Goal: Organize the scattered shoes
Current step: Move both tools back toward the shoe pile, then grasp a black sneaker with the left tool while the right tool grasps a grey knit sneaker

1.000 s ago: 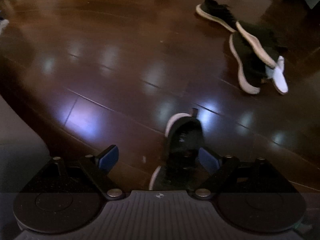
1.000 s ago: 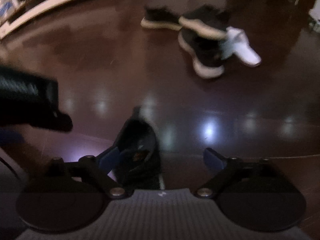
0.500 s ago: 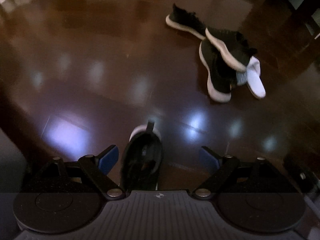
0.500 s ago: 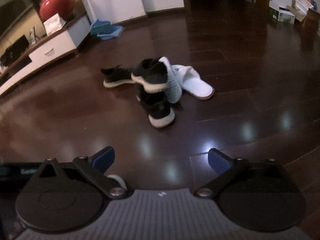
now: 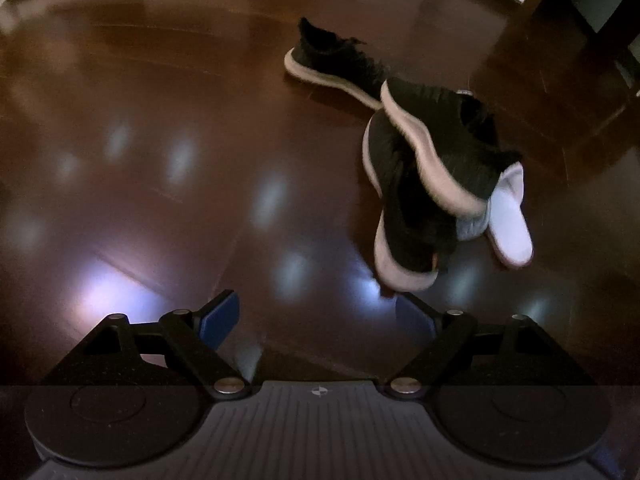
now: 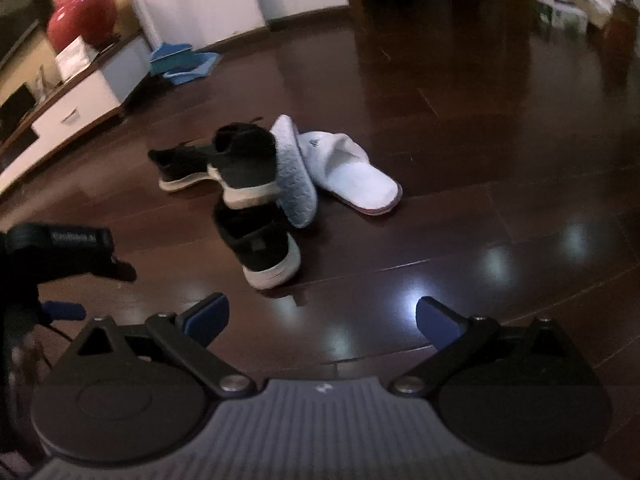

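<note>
Left wrist view: left gripper [image 5: 316, 314] spread wide, holding nothing, hovering over dark floor [image 5: 160, 152]. Right gripper [image 6: 322, 318] likewise wide apart, empty. Farther off, piled sneakers [image 6: 256, 240] touching white slippers [image 6: 352, 172], right of centre.

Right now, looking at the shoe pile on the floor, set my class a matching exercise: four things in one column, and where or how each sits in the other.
Things
1. nearest black sneaker
2. upright white slipper
3. red vase
4. blue cloth

Places
A. on the white cabinet
B. crumpled on the floor by the wall
C. under another black sneaker
D. right end of the pile, sole down

Pairs: 1-C, 2-D, 3-A, 4-B
</note>
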Available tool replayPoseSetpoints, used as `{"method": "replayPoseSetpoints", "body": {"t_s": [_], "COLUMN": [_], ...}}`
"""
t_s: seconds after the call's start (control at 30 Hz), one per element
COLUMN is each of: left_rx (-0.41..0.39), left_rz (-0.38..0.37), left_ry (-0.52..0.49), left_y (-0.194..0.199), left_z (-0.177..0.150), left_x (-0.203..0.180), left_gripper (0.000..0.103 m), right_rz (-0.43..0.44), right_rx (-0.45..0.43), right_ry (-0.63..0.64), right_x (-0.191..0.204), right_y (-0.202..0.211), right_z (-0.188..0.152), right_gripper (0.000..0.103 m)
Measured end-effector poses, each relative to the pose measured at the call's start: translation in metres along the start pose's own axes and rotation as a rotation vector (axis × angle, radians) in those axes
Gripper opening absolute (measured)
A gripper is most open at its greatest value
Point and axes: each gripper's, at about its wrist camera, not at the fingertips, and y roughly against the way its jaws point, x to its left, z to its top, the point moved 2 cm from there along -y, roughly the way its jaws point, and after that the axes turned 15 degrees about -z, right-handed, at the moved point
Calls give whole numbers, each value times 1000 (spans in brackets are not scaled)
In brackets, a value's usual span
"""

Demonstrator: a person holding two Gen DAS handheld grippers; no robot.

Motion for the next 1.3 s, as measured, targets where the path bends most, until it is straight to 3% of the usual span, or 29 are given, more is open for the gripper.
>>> {"method": "replayPoseSetpoints", "body": {"t_s": [0.3,0.5,0.83,0.9,1.03,1.2,1.23,1.3], "left_rx": [-36,-43,-85,-82,-90,-76,-68,-44], "left_rz": [-52,-86,-111,-144,-166,-135,-128,-118], "left_ry": [74,161,234,274,259,269,265,256], "left_y": [-54,-88,-123,-129,-130,-144,-145,-147], "left_z": [73,97,101,99,98,85,84,82], "left_x": [-37,-41,-49,-50,-59,-49,-46,-40], "left_gripper": [89,89,89,88,88,87,84,56], "right_rz": [9,24,42,40,38,36,37,39], "right_rx": [24,37,60,69,87,89,85,78], "right_ry": [-35,-9,77,91,79,71,70,62], "right_x": [-5,4,6,2,-4,-10,-11,-14], "right_y": [-34,-44,-42,-43,-48,-49,-48,-46], "right_z": [1,-1,-11,-15,-20,-21,-21,-19], "right_gripper": [101,101,101,101,101,101,101,101]}}
